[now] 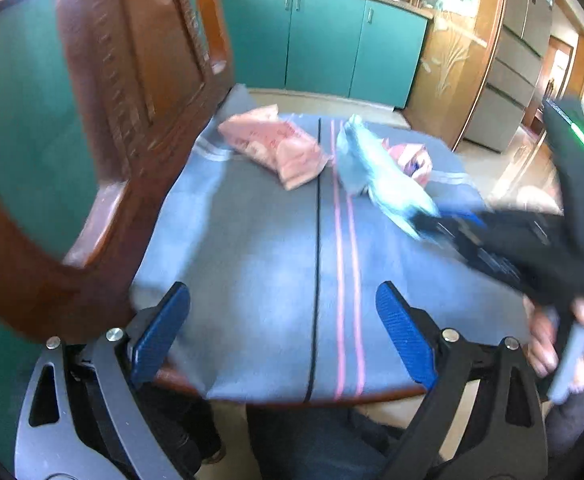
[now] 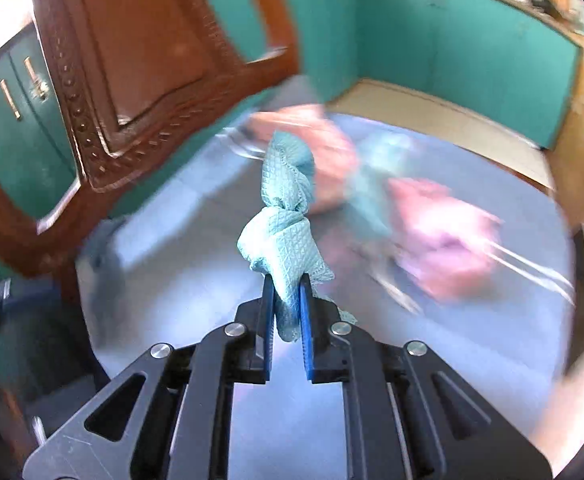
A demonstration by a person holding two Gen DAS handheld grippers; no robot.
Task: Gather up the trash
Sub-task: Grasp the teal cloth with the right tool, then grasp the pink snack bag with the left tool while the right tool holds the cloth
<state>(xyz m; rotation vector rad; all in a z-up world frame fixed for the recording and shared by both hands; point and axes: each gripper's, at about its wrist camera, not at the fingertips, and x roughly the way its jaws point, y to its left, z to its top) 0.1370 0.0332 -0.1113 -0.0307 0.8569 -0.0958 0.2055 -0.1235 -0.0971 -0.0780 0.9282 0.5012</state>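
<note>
Gripping the knotted blue cloth (image 2: 281,236) low between your right gripper (image 2: 286,292) fingers; left gripper (image 1: 283,320) fingers gape empty; swinging fast could slip it free over the worktop (image 1: 251,248).

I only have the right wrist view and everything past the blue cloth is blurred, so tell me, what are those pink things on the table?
Observer: Two pink packets. The larger pink packet lies flat on the blue tablecloth, near the wooden chair.
Operator: And the other one?
Observer: The smaller pink packet sits further right, partly hidden behind the blue cloth that the right gripper is shut on.
Operator: Is the left gripper holding anything?
Observer: No. The left gripper is open and empty, over the near edge of the table.
</note>
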